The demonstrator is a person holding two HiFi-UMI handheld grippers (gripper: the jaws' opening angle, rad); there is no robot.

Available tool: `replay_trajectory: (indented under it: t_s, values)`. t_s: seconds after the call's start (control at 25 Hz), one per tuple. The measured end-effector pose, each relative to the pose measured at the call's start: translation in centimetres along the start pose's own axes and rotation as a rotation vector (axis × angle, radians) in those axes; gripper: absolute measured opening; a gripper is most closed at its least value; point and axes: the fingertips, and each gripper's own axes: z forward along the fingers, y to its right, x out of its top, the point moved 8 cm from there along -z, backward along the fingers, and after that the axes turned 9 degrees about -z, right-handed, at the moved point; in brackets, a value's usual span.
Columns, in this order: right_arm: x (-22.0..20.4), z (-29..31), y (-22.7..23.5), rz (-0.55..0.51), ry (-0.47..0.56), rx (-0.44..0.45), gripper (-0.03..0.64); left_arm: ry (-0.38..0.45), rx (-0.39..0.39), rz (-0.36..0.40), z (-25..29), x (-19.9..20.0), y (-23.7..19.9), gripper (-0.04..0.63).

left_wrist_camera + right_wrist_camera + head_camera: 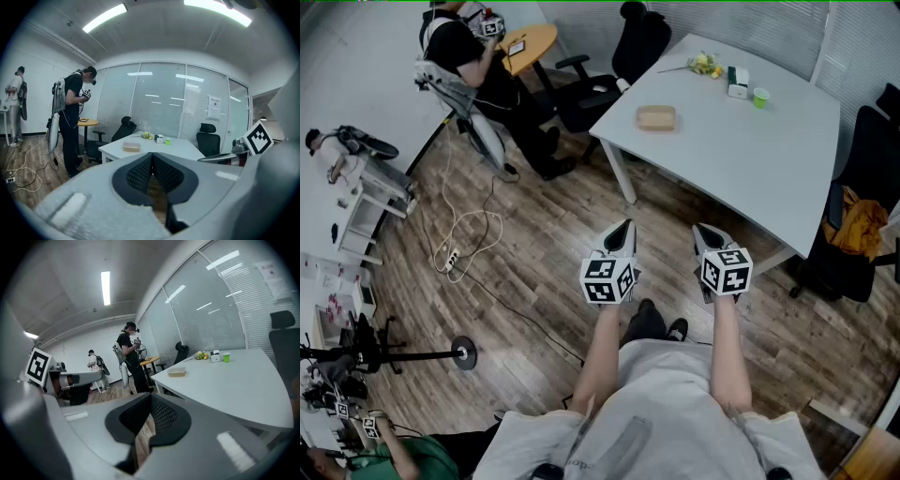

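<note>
My left gripper and right gripper hang side by side at frame centre, both clenched, jaws meeting with nothing between them. The white table lies just above them. Its tan box sits well apart, upper centre.

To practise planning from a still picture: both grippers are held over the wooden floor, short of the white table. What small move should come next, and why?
Probably a step forward, bringing the left gripper and right gripper up to the near edge of the table. Both have fingers shut on nothing and hang over the floor, apart from the table; the tan box lies farther in.
</note>
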Motion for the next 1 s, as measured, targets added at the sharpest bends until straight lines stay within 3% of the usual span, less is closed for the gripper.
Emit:
replay_trajectory:
  t_s: [0.72, 1.0]
  values:
    - [1.4, 2.5, -1.0, 0.000, 0.036, 0.050, 0.005, 0.058, 0.032, -0.071, -2.1, 1.3, -4.0, 0.003]
    - [1.7, 3.2, 0.7, 0.070, 0.009, 0.093, 0.005, 0.031, 0.043, -0.034, -1.9, 2.0, -3.7, 0.005]
